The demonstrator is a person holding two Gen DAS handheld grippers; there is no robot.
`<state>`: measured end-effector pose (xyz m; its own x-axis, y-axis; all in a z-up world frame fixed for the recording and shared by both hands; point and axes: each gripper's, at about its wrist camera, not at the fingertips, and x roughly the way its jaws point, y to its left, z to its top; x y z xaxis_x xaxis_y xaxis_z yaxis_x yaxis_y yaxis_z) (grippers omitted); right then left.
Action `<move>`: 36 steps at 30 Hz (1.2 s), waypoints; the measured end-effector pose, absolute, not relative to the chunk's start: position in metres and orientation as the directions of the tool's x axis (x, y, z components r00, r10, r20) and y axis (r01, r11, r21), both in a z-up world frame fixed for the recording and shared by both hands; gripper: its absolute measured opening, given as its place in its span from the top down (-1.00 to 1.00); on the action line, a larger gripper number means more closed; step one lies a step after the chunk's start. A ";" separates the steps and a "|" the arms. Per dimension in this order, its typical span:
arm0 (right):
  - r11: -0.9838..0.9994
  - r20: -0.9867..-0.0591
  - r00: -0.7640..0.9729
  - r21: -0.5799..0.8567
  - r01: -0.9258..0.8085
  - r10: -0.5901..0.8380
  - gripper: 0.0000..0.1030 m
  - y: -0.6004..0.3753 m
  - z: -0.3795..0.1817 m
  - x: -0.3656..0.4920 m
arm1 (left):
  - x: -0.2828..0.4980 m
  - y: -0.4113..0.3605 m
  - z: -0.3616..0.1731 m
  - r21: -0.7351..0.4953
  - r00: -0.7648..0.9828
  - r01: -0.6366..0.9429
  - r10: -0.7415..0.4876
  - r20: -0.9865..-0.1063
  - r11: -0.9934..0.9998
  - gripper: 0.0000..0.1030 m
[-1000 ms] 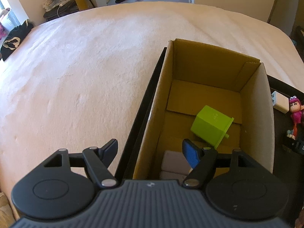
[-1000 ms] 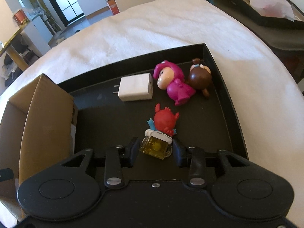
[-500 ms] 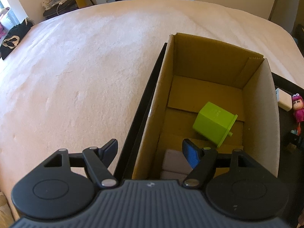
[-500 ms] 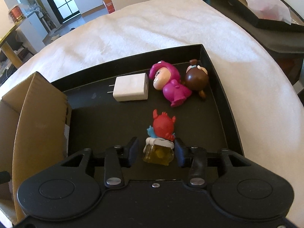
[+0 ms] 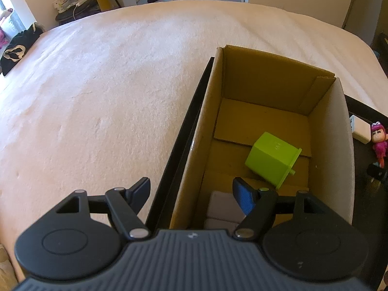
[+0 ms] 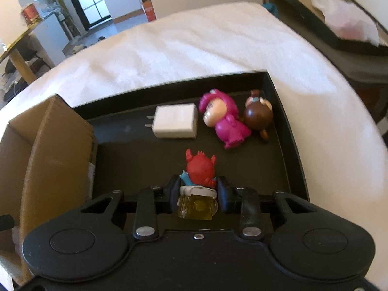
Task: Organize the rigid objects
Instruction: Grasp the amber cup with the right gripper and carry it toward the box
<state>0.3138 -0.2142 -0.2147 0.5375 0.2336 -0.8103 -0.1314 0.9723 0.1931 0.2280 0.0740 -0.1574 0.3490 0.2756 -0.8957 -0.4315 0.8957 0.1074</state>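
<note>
My right gripper (image 6: 197, 189) is shut on a red monster figurine (image 6: 200, 167) with a clear yellow base, over the black tray (image 6: 278, 92). On the tray lie a white charger (image 6: 175, 121), a pink figurine (image 6: 224, 121) and a brown figurine (image 6: 258, 115). My left gripper (image 5: 191, 189) is open and empty, straddling the left wall of a cardboard box (image 5: 274, 72). Inside the box lie a green cup-like block (image 5: 271, 157) and a grey block (image 5: 223, 206). The box also shows in the right wrist view (image 6: 55, 145), left of the tray.
The tray and box rest on a cream plush bed cover (image 5: 97, 84). A dark shelf with a tray and white paper (image 6: 339, 19) stands beyond the bed at the right. Room furniture and slippers are far behind.
My right gripper has closed on the red monster figurine and lifted it slightly, now held straight between the fingers. The left gripper has risen a little over the box.
</note>
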 end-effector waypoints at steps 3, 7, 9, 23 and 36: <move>0.965 -0.793 0.550 0.214 -0.149 0.260 0.38 -0.213 -0.202 0.310 | 0.226 0.073 -0.154 0.101 0.360 -0.427 0.272 -0.893 0.899 -0.42; 0.956 -0.775 0.560 0.232 -0.182 0.294 0.38 -0.208 -0.189 0.305 | 0.221 0.071 -0.148 0.095 0.382 -0.417 0.269 -0.884 0.904 -0.42; 0.948 -0.760 0.567 0.244 -0.205 0.319 0.38 -0.204 -0.179 0.301 | 0.219 0.071 -0.146 0.087 0.391 -0.415 0.265 -0.881 0.906 -0.41; 0.887 -0.644 0.613 0.282 -0.366 0.457 0.38 -0.177 -0.124 0.286 | 0.201 0.088 -0.136 -0.020 0.456 -0.405 0.184 -0.871 0.914 -0.20; 0.826 -0.618 0.572 0.256 -0.502 0.540 0.38 -0.131 -0.117 0.275 | 0.195 0.093 -0.142 -0.098 0.488 -0.374 0.106 -0.866 0.922 0.47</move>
<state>0.2746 -0.1306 -0.1168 0.5716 0.5395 -0.6182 -0.5024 0.8258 0.2562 0.1951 0.0932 -0.1422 0.4879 0.1055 -0.8665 -0.3743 0.9221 -0.0985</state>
